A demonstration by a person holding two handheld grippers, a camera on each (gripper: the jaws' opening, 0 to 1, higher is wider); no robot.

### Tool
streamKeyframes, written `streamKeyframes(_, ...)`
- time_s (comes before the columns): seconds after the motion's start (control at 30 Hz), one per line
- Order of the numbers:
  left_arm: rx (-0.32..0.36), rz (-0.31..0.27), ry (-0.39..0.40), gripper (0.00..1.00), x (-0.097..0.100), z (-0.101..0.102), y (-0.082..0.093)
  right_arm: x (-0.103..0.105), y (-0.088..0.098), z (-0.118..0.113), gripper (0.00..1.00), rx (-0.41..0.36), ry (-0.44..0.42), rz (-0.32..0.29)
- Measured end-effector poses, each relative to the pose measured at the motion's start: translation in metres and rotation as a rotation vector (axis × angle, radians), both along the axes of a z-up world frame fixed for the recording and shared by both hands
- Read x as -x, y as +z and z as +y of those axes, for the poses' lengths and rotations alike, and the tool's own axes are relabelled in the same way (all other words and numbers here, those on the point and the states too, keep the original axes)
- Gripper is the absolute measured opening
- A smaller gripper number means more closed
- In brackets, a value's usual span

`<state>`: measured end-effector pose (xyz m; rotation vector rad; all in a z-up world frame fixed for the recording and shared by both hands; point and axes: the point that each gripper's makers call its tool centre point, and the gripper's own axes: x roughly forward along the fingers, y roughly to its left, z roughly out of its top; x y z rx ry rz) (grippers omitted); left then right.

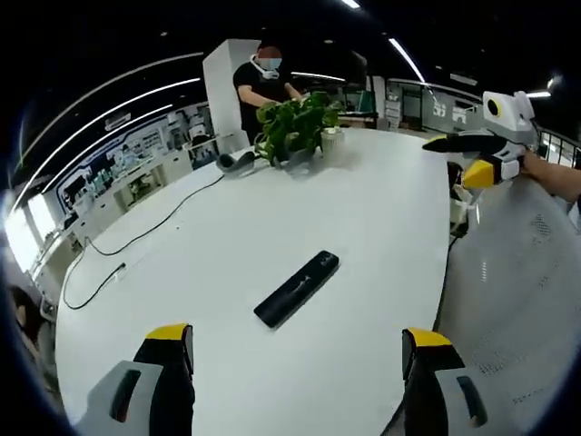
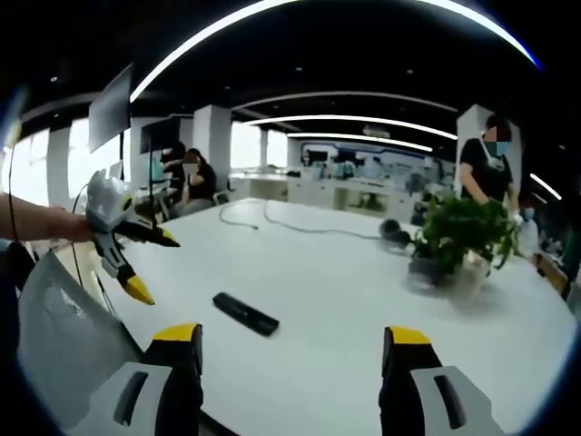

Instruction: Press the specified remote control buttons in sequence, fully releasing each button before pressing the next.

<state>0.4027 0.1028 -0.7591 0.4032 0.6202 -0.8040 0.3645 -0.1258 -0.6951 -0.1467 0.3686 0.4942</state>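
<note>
Spread fingers (image 1: 172,338); remote (image 1: 297,288) ahead, untouched.

We are seeing a matt black plastic remote (image 1: 297,288) lying on a smooth, faintly glossy white table (image 1: 272,218); gripper (image 1: 299,356) jaws are looking like matt plastic.

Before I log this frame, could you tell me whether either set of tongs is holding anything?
Nothing is held: both tongs, left and right, are open above the table, apart from the remote.
</note>
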Motion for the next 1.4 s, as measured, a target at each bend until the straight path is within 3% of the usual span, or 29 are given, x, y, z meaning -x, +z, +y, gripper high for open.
streamKeyframes(0.8, -0.131, 0.130, -0.224, 1.00, -0.039, -0.029, -0.040, 0.000, -0.004, -0.001, 0.77, 0.014, -0.009, 0.023)
streamKeyframes(1.07, -0.200, 0.153, -0.271, 1.00, -0.059, -0.027, -0.050, 0.000, -0.006, -0.003, 0.76, 0.022, -0.012, 0.031)
streamKeyframes(1.2, -0.232, 0.186, -0.289, 0.94, -0.062, -0.023, -0.059, 0.000, -0.008, -0.003, 0.76, 0.029, -0.011, 0.037)
streamKeyframes(1.4, -0.256, 0.216, -0.312, 0.95, -0.062, -0.025, -0.072, 0.000, -0.010, -0.003, 0.75, 0.037, -0.008, 0.046)
